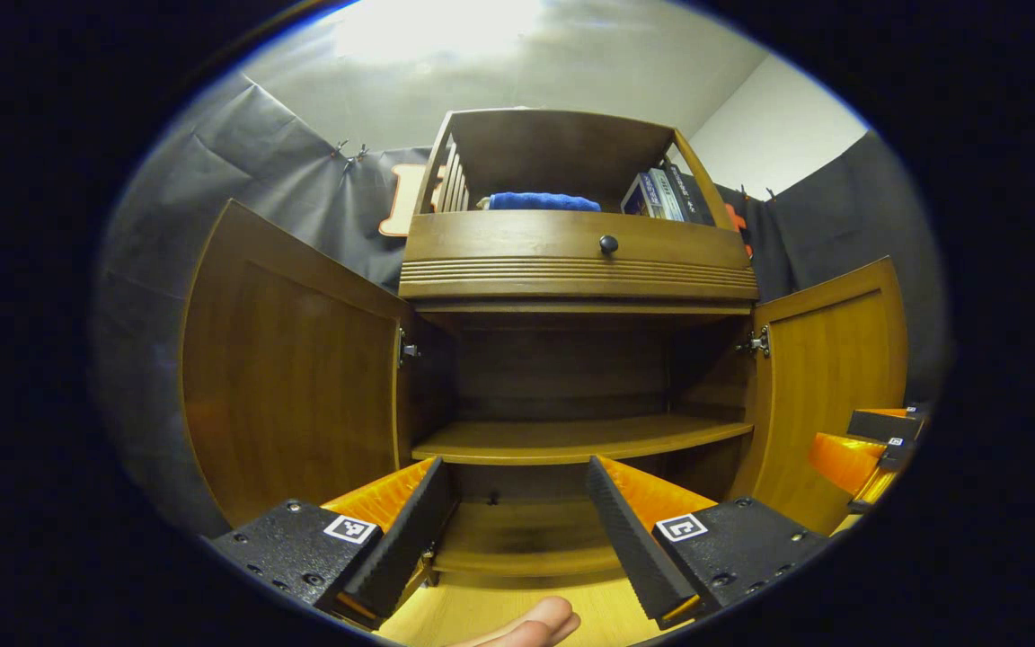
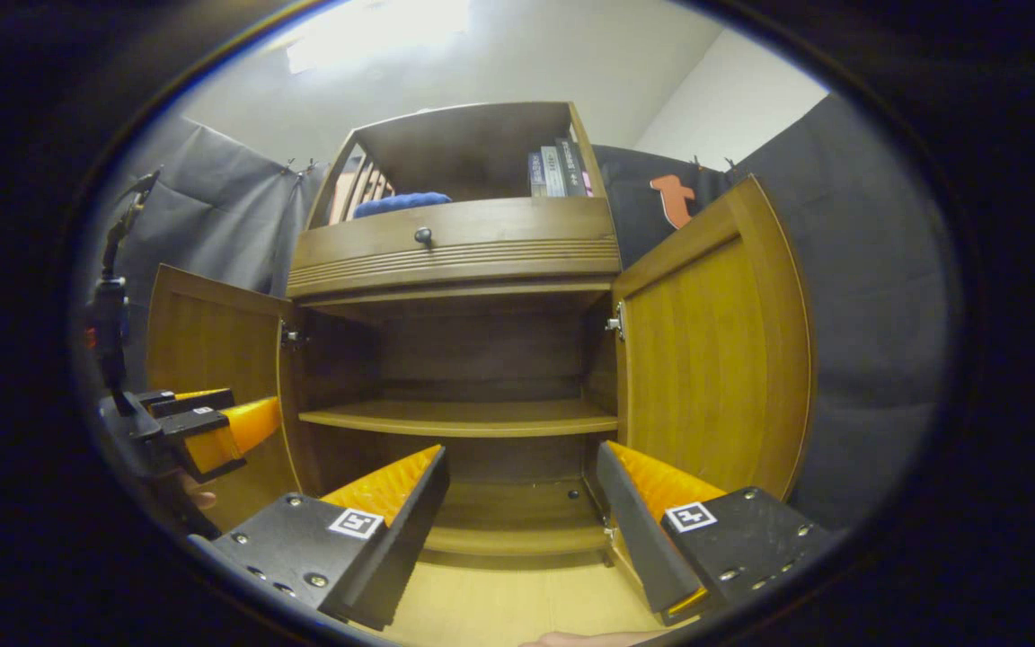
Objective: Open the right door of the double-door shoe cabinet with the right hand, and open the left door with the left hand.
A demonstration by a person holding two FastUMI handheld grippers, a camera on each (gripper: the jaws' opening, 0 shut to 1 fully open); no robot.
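Observation:
The wooden shoe cabinet (image 1: 571, 261) (image 2: 455, 247) stands in front of me with both lower doors swung wide. Its left door (image 1: 293, 395) (image 2: 212, 359) and right door (image 1: 832, 377) (image 2: 715, 359) show their inner faces. A bare middle shelf (image 1: 580, 438) (image 2: 459, 418) lies inside. My left gripper (image 1: 517, 530) is open in front of the opening, holding nothing. My right gripper (image 2: 522, 521) is open too, near the right door's lower part. In the right gripper view the left gripper (image 2: 199, 427) appears by the left door; in the left gripper view the right gripper (image 1: 872, 449) appears by the right door.
Above the doors is a drawer with a dark knob (image 1: 608, 243) (image 2: 424, 236). The top shelf holds a folded blue cloth (image 1: 543, 201) (image 2: 402, 203) and books (image 1: 661, 193) (image 2: 558, 169). Pale wood floor (image 1: 499, 611) runs below, with a fingertip (image 1: 540, 620) at the bottom edge.

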